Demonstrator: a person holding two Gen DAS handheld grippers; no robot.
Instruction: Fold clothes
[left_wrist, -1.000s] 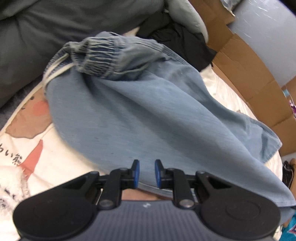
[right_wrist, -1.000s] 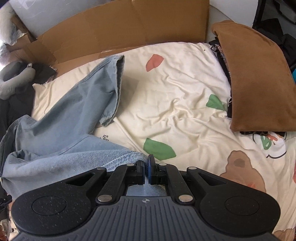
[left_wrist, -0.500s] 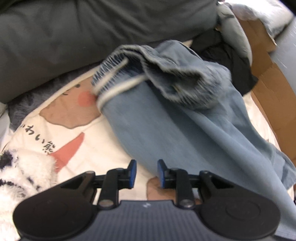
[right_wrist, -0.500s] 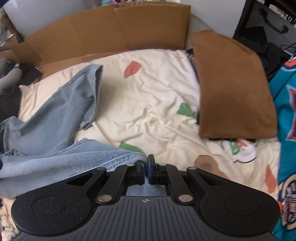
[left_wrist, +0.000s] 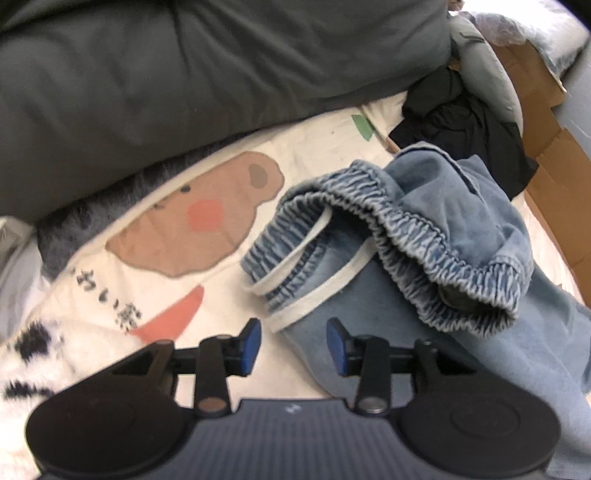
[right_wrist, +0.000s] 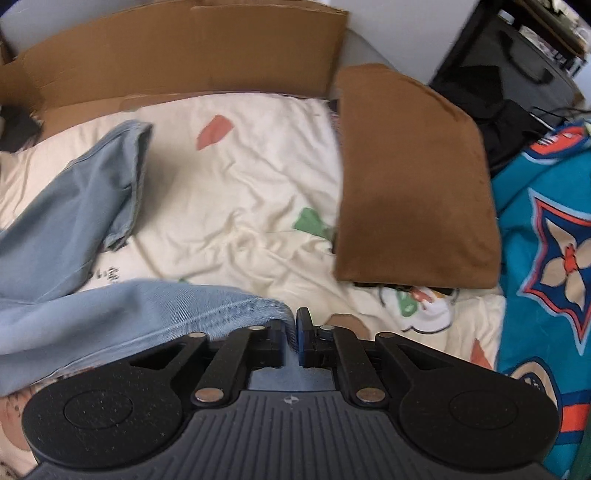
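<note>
Denim trousers (left_wrist: 424, 295) lie across my cream printed bedsheet (right_wrist: 240, 177), elastic waistband (left_wrist: 369, 206) bunched just ahead of my left gripper (left_wrist: 294, 345), whose blue pads are spread apart and grip nothing. My right gripper (right_wrist: 291, 336) is pinched on a trouser hem (frayed edge at the pads), beside a brown cushion (right_wrist: 413, 177) and cardboard (right_wrist: 177, 48)

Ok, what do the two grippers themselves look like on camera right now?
Both look alike. The left gripper and right gripper each have a ribbed dark grey body with a small pale mark at its middle, two round black lobes, black linkage arms on silver pivots, and blue pads on the fingertips. No cables, hands or sleeves show.
</note>
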